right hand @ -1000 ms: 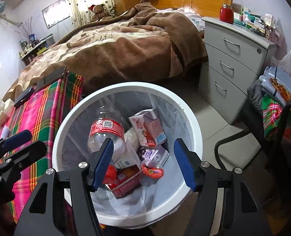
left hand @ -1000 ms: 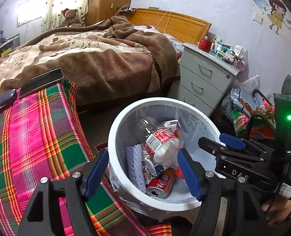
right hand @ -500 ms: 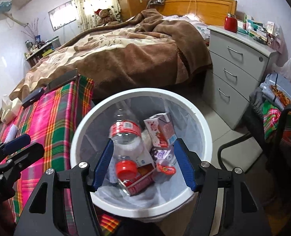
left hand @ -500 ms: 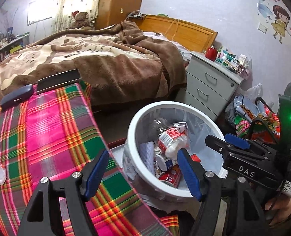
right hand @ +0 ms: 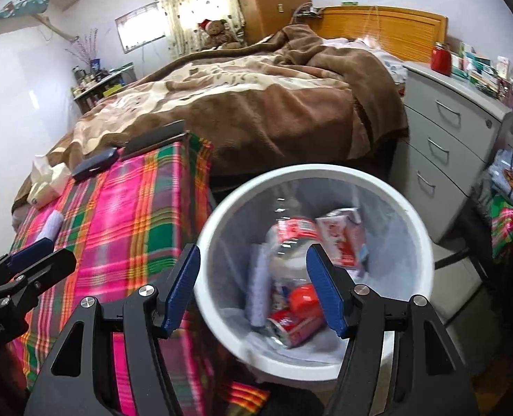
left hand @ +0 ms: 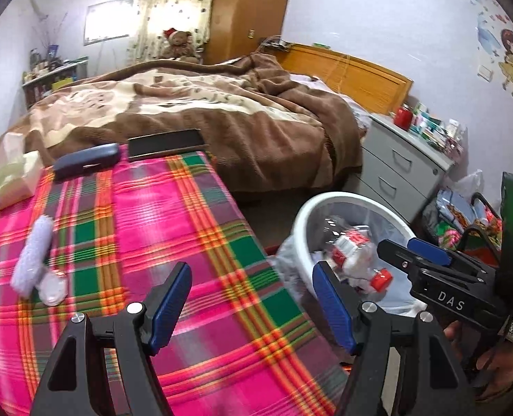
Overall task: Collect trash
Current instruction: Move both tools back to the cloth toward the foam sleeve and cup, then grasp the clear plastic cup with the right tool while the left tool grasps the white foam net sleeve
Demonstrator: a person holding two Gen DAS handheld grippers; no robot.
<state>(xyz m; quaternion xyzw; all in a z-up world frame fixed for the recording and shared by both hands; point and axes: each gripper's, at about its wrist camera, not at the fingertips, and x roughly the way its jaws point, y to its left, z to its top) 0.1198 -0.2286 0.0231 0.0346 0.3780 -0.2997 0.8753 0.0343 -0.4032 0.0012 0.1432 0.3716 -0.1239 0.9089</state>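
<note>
The plaid-covered surface (left hand: 194,242) fills the near left, and the white bin (right hand: 426,242) stands just right of it, already holding a bottle, carton and can. Left gripper (left hand: 253,306) and right gripper (right hand: 253,286) both hang empty, jaws apart. The white roll (left hand: 33,254) and small clear cup (left hand: 52,287) lie touching at the far left; a careless reach could knock the cup off the edge.

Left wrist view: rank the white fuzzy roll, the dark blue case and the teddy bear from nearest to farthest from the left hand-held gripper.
1. White fuzzy roll, left on the plaid cloth.
2. Dark blue case, at the cloth's far edge.
3. Teddy bear, beyond the bed by the curtain.
</note>
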